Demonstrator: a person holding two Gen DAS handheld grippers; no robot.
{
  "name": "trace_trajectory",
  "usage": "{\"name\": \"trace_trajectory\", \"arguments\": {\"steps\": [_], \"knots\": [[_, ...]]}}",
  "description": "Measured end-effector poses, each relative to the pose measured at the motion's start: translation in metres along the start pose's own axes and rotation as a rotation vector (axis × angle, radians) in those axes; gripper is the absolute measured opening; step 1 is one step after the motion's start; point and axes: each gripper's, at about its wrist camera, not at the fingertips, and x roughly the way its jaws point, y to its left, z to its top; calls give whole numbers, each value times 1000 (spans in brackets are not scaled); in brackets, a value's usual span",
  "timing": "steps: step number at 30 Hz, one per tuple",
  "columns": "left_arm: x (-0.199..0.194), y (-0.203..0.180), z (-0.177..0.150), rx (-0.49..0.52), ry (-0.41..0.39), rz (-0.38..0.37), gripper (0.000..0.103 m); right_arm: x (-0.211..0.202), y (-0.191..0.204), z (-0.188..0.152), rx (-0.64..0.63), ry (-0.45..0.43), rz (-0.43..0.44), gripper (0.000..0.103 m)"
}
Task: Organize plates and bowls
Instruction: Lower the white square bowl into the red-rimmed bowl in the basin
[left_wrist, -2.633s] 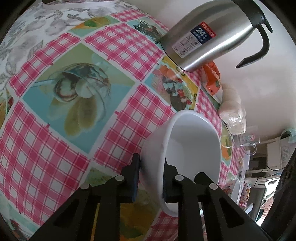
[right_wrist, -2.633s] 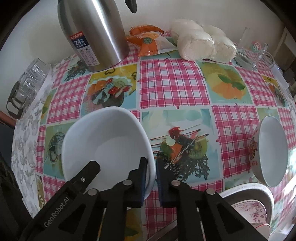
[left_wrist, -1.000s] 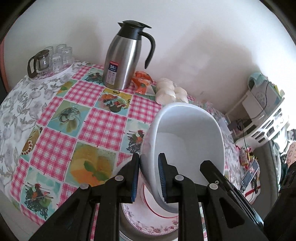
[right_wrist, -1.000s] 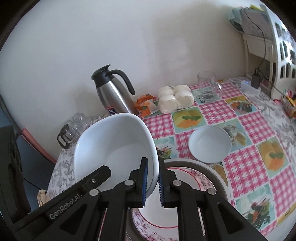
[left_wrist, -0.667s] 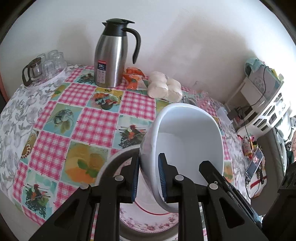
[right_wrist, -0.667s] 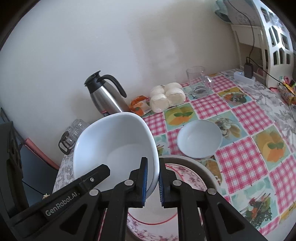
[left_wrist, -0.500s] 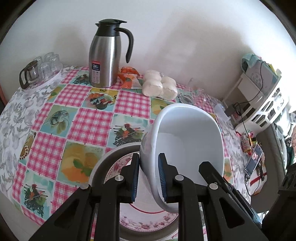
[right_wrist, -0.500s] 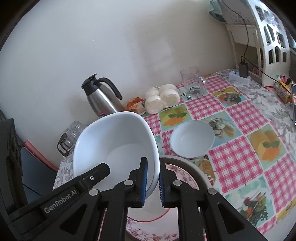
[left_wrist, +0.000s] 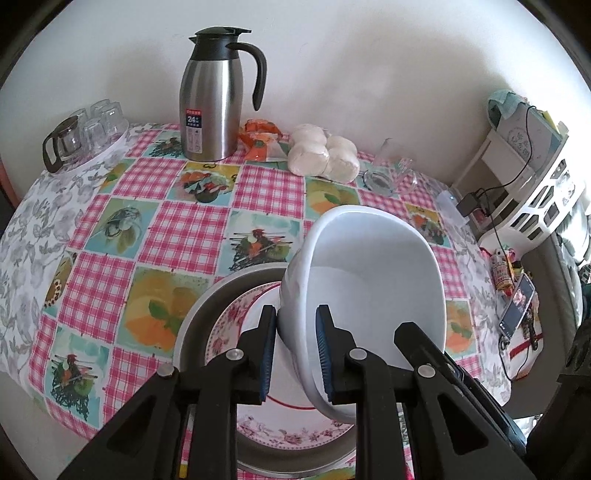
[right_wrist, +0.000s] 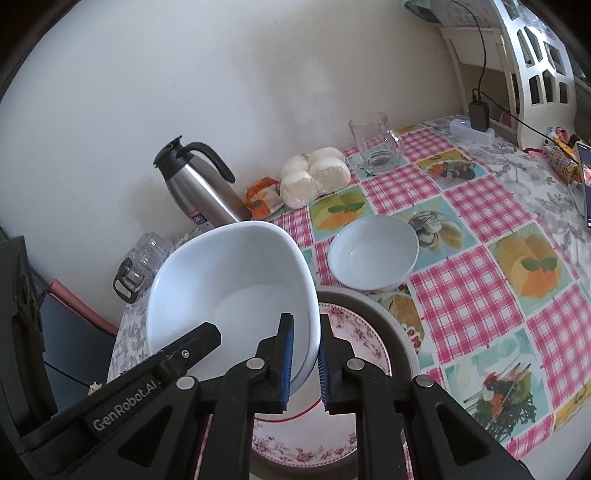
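Observation:
A large white bowl (left_wrist: 373, 280) is held in the air by both grippers. My left gripper (left_wrist: 295, 354) is shut on its left rim. My right gripper (right_wrist: 303, 363) is shut on its right rim, and the bowl also shows in the right wrist view (right_wrist: 229, 288). Below it lies a floral-rimmed plate (left_wrist: 236, 317) stacked on a larger grey plate (left_wrist: 199, 325); the same stack shows in the right wrist view (right_wrist: 354, 328). A smaller white bowl (right_wrist: 373, 251) stands on the table beyond the stack.
On the checked tablecloth (left_wrist: 184, 236) at the back stand a steel thermos jug (left_wrist: 210, 110), an orange snack packet (left_wrist: 262, 142), bagged white buns (left_wrist: 321, 158) and a glass mug (right_wrist: 376, 144). Glass cups (left_wrist: 85, 133) stand far left. A phone (left_wrist: 517, 314) lies right.
Both grippers have carried the white bowl up from the table and over the plate stack, and have drifted slightly further over it in the last second. The grip is unchanged.

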Motion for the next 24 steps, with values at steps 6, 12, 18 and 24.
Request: {"name": "trace_trajectory", "arguments": {"steps": [6, 12, 18, 24], "knots": [[4, 9, -3, -22, 23, 11, 21, 7, 3, -6, -2, 39, -3, 17], [8, 10, -4, -30, 43, 11, 21, 12, 3, -7, 9, 69, -13, 18], [16, 12, -7, -41, 77, 12, 21, 18, 0, -8, 23, 102, -29, 18], [21, 13, -7, -46, 94, 8, 21, 21, -1, -8, 28, 116, -40, 18]]}}
